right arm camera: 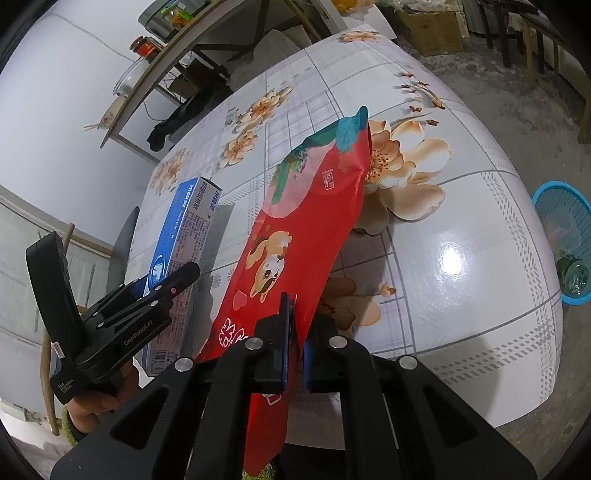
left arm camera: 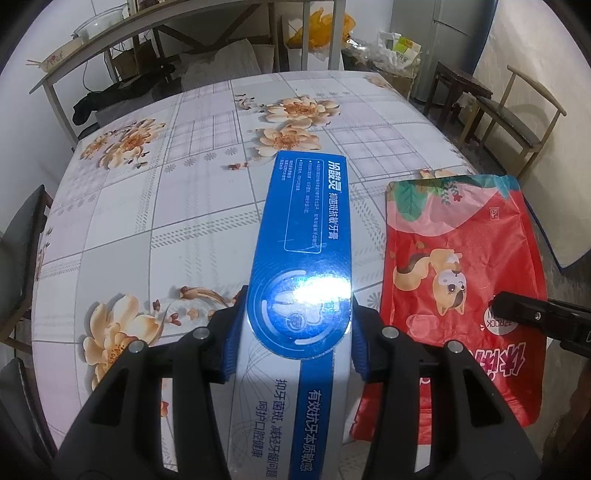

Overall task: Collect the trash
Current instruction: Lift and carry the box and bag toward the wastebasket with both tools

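Left wrist view: the left claw (left arm camera: 295,332) clamps the blue toothpaste box (left arm camera: 299,258) at 6 o'clock, above the worktop (left arm camera: 147,221). The right claw (right arm camera: 295,354), nearly closed, pinches the red snack bag (right arm camera: 295,236); the basket (right arm camera: 561,221) sits at 3 o'clock. The slick bag could slip from that thin edge grip.

A round surface (left arm camera: 155,206) wears a glossy cloth of grey checks and peach flowers, catching a bright glare of lamp light. Beyond its far edge a long shelf (left arm camera: 110,40) runs along the white wall (right arm camera: 55,110), bearing a glass bowl (left arm camera: 98,24). Wooden chairs (left arm camera: 517,118) stand off the right edge. A cardboard box (right arm camera: 432,31) sits on the grey concrete floor (right arm camera: 535,125).
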Demonstrator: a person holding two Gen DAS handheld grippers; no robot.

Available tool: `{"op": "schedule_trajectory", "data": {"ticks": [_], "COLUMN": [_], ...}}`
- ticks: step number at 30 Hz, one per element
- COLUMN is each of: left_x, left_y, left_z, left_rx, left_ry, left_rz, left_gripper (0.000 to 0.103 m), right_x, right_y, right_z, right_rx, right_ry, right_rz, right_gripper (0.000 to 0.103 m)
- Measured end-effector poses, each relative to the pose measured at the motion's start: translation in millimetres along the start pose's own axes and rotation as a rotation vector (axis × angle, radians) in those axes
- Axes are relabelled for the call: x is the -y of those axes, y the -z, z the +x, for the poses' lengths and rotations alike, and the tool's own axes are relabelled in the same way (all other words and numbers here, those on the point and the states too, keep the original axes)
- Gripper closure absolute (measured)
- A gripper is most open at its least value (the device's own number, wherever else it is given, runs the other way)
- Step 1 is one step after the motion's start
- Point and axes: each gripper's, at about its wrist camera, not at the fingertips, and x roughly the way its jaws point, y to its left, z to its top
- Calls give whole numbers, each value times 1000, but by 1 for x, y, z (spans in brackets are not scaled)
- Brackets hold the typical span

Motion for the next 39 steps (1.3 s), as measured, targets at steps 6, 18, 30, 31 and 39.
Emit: {"op": "schedule_trajectory", "data": {"ticks": [6, 18, 30, 31, 39], "left_x": [-1, -2, 9, 10, 38], "left_y": [-1, -5, -11, -12, -25], "left_z": [-6, -23, -41, -42, -50], "left_rx": [16, 59, 104, 107, 119], "left_ry": [1, 6, 21, 25, 83], "left_rz": [-4, -6, 19, 21, 86], "left_gripper": [58, 58, 58, 58, 58], "right_x": [-4, -13, -10, -10, 10], "right_y": [-1, 0, 4, 4, 11], "right_z": [-3, -20, -39, -41, -58], "right_rx": [18, 76, 124, 128, 183], "right_ry": [1, 3, -12, -15, -47], "right_rz": [-22, -59, -61, -59, -1], "right_gripper": [98, 98, 98, 98, 100]}}
